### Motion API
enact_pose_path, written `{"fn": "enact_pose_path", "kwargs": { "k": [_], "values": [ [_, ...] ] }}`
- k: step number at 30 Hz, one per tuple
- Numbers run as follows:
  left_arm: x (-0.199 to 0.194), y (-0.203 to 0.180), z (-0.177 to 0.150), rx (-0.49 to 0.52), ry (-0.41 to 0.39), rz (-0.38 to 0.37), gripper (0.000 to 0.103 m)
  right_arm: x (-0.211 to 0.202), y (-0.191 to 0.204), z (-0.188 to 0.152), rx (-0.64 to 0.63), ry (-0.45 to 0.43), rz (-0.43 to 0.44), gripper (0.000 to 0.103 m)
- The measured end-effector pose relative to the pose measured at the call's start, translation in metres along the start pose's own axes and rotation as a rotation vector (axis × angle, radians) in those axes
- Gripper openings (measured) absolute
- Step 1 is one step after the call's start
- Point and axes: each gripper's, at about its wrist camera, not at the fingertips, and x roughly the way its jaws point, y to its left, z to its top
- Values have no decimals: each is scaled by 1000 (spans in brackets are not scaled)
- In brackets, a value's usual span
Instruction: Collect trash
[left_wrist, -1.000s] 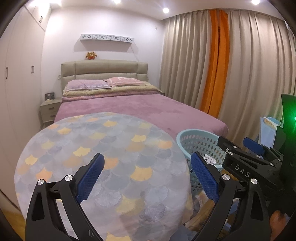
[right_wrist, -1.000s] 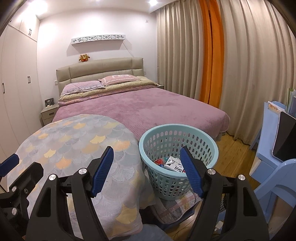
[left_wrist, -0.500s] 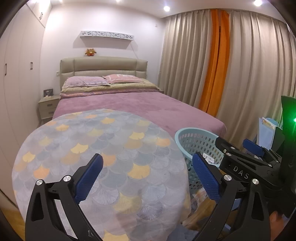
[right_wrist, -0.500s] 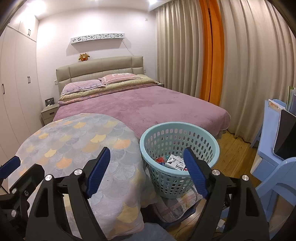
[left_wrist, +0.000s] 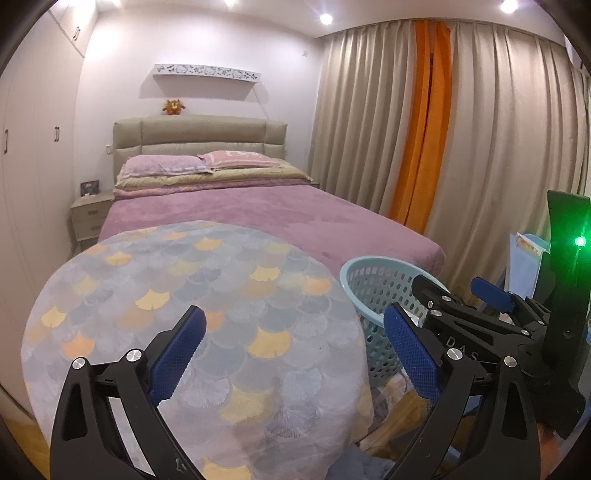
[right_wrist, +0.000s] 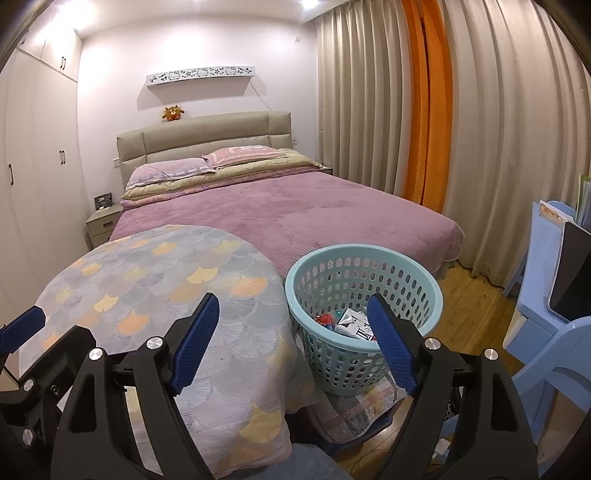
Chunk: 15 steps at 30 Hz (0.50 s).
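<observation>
A light blue perforated basket (right_wrist: 364, 295) stands on a low stool to the right of a round table with a scale-pattern cloth (right_wrist: 166, 288). Inside it lie pieces of trash (right_wrist: 351, 323): a white carton and red and blue wrappers. The basket also shows in the left wrist view (left_wrist: 373, 291). My right gripper (right_wrist: 293, 341) is open and empty, held above the gap between table and basket. My left gripper (left_wrist: 295, 345) is open and empty above the table's cloth (left_wrist: 192, 306). The right gripper also shows in the left wrist view (left_wrist: 465, 299).
A bed with a purple cover (right_wrist: 295, 218) stands behind the table. Beige and orange curtains (right_wrist: 424, 110) hang at the right. Blue chairs (right_wrist: 546, 280) stand at the right edge. A nightstand (right_wrist: 103, 221) and wardrobe (right_wrist: 33, 147) are at the left.
Both grippers have risen and drawn back slightly, so table and basket sit lower in view. Both stay open and empty.
</observation>
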Motion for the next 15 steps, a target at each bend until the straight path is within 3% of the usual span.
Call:
{"fn": "enact_pose_path", "kwargs": {
  "k": [15],
  "values": [
    [0, -5, 2, -6, 5, -8, 94, -3, -4, 4, 14, -11, 10, 78]
  ]
}}
